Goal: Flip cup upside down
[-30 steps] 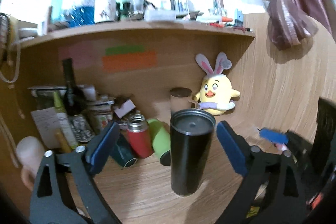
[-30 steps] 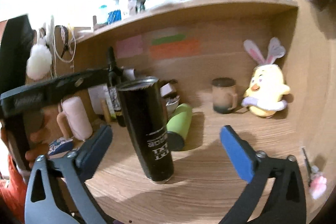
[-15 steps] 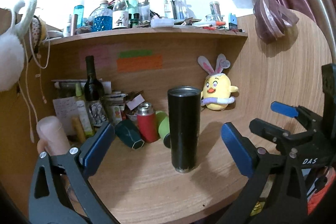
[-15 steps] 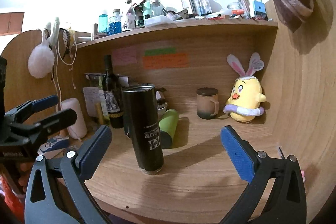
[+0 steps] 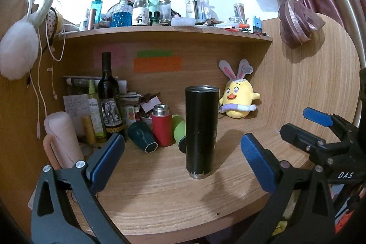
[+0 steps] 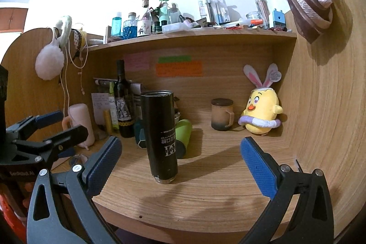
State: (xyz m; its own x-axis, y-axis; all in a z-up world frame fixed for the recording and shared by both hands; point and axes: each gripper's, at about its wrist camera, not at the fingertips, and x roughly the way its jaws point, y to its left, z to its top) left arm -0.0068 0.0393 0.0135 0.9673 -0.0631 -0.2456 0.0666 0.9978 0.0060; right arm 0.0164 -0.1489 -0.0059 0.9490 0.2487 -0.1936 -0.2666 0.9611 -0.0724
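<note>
A tall black cup [image 5: 200, 133] stands on the wooden desk [image 5: 160, 198], its white lettering upside down in the right wrist view [image 6: 162, 137]. My left gripper [image 5: 181, 162] is open and empty, drawn back from the cup near the desk's front edge. My right gripper [image 6: 180, 159] is open and empty too, also back from the cup. The right gripper shows at the right of the left wrist view [image 5: 320, 129]. The left gripper shows at the left of the right wrist view [image 6: 41, 132].
Behind the cup lie a green bottle [image 5: 179, 132], a red flask [image 5: 162, 125] and a dark teal cup [image 5: 143, 137]. A wine bottle [image 5: 109, 97], a pink mug [image 5: 60, 138], a brown mug [image 6: 222, 114] and a yellow plush chick [image 5: 239, 102] stand at the back.
Both grippers have pulled back from the cup toward the desk's front edge. The cup has stayed standing in place.
</note>
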